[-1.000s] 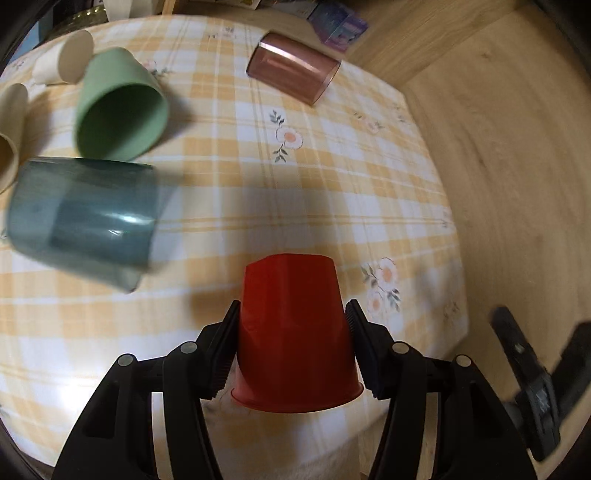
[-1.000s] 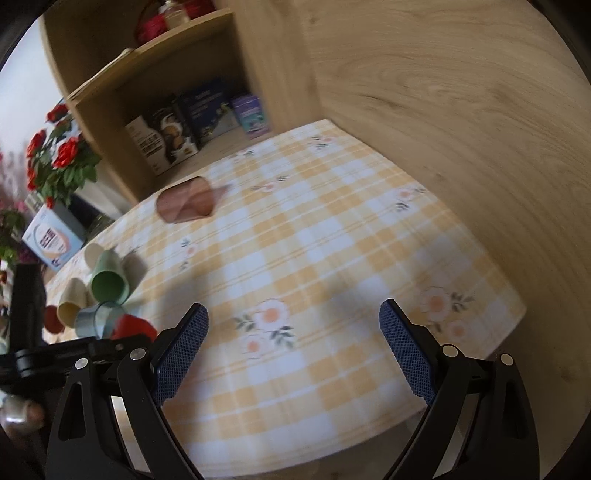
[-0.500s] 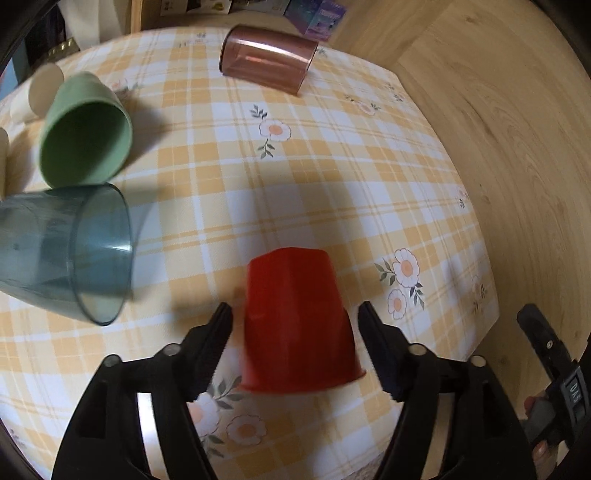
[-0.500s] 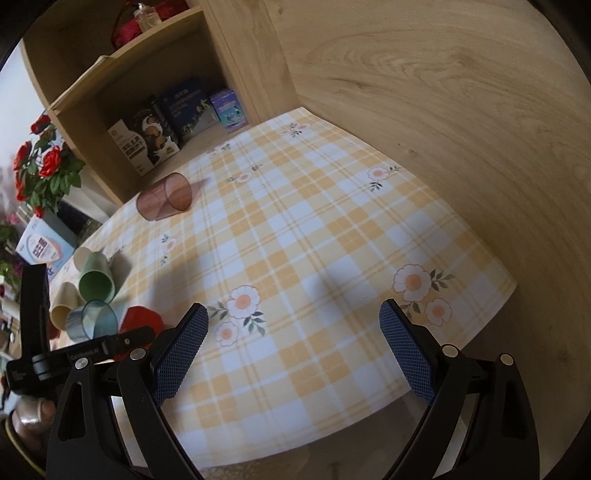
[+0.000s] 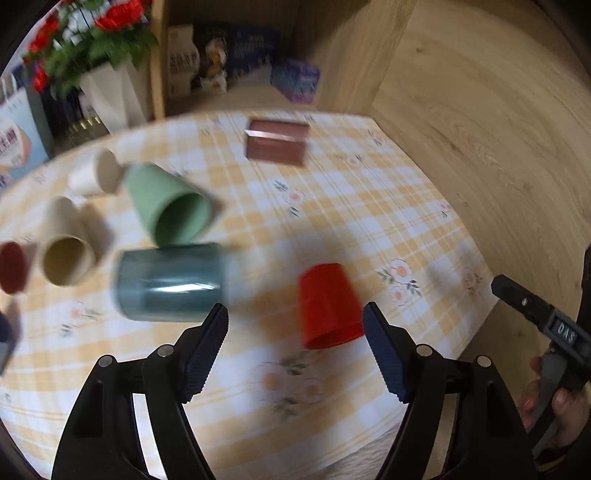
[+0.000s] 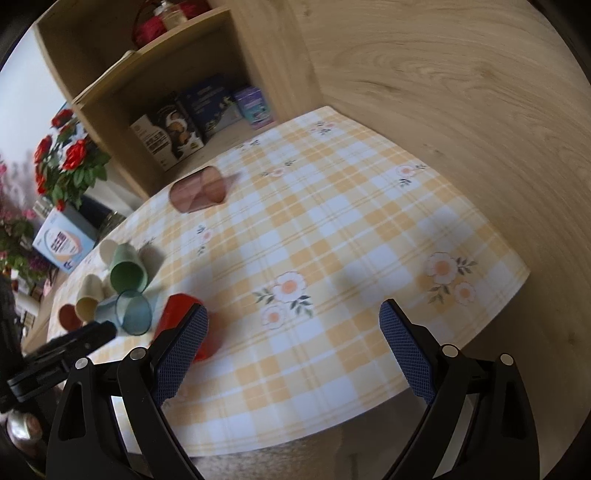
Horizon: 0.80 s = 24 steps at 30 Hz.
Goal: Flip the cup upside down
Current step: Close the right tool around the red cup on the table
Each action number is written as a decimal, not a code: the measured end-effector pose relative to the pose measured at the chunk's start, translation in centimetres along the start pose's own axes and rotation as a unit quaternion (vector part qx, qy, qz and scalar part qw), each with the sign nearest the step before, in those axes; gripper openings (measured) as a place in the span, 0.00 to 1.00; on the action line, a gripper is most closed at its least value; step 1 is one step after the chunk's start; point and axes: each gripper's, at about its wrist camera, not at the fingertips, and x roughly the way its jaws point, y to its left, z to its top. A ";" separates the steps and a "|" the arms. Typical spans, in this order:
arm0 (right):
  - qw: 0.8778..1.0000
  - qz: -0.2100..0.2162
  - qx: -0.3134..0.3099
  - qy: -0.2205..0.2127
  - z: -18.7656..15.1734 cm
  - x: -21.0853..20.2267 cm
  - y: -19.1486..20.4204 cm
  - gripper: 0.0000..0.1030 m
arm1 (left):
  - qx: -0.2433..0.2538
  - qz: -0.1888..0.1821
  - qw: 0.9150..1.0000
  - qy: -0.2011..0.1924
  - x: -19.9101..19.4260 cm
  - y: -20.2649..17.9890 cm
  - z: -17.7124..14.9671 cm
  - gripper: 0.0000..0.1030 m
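A red cup [image 5: 328, 306] stands upside down on the yellow checked tablecloth [image 5: 332, 206], rim down. My left gripper [image 5: 295, 350] is open and empty, pulled back above and short of the cup, which sits nearer its right finger. The cup also shows in the right wrist view [image 6: 177, 310], partly behind the left finger. My right gripper [image 6: 293, 350] is open and empty over the table's near right edge. The left gripper's body [image 6: 62, 343] appears at the left of that view.
Several cups lie on their sides at the left: a teal one [image 5: 170, 280], a green one [image 5: 170, 206], beige ones [image 5: 66, 254], a dark red one [image 5: 13, 266]. A brown cup [image 5: 277, 142] lies at the back. Shelf with boxes [image 6: 184, 122] and flowers [image 5: 92, 33] behind.
My left gripper let go of the red cup, opened wide and drew back and up. The cup stays upside down on the cloth. The right gripper shifted a little.
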 end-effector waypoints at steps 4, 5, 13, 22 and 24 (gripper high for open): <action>1.000 0.009 -0.023 0.007 -0.2 0.3 2.4 0.88 | 0.006 0.030 0.999 -0.033 -2.9 2.1 -0.7 0.71; 1.000 0.011 -0.028 0.008 -0.2 0.3 2.9 0.88 | 0.005 0.040 0.998 -0.043 -3.7 2.9 -1.0 0.71; 0.997 0.033 -0.066 0.025 -0.7 1.1 7.6 0.88 | -0.011 0.104 0.990 -0.093 -8.3 8.0 -3.2 0.76; 0.987 0.043 -0.134 0.079 -0.1 3.6 12.3 0.88 | -0.058 0.168 0.972 -0.155 -13.3 13.7 -6.2 0.85; 0.983 0.045 -0.144 0.101 0.7 4.9 13.1 0.88 | -0.069 0.172 0.969 -0.163 -14.0 14.7 -6.7 0.85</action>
